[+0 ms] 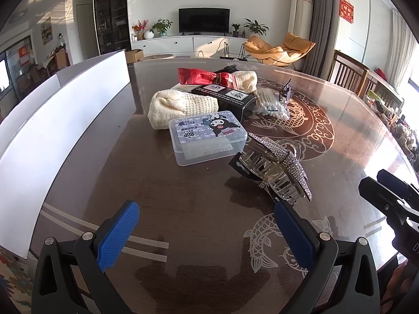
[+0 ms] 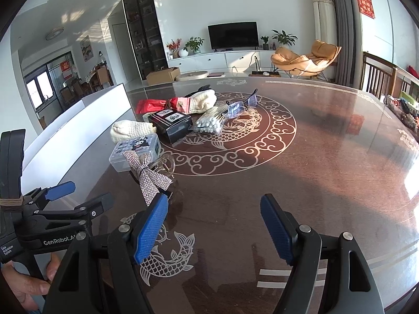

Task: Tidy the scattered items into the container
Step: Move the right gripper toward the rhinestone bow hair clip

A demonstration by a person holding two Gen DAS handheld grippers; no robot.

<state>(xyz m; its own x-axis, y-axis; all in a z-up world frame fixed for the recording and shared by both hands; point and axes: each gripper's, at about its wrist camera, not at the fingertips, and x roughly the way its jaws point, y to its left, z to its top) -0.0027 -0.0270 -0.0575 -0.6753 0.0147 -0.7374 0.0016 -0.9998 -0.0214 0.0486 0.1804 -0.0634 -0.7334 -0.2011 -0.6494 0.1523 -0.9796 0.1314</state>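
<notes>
While both empty, left gripper [image 1: 207,233] spread beside rhinestone hair clip [image 1: 275,167].

- Dark glossy table [image 2: 327,157] with fish and cloud inlay.
- Television [image 2: 233,35] at 12 o'clock.
- Tan lounge chair [image 2: 306,59] at 1 o'clock.
- Wooden dining chair [image 1: 348,72] at 2 o'clock.

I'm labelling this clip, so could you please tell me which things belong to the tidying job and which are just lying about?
Job:
white container
rhinestone hair claw
clear plastic box
cream cloths
black box
cotton swabs
red packet
glasses

Lying about:
television
orange chair
</notes>
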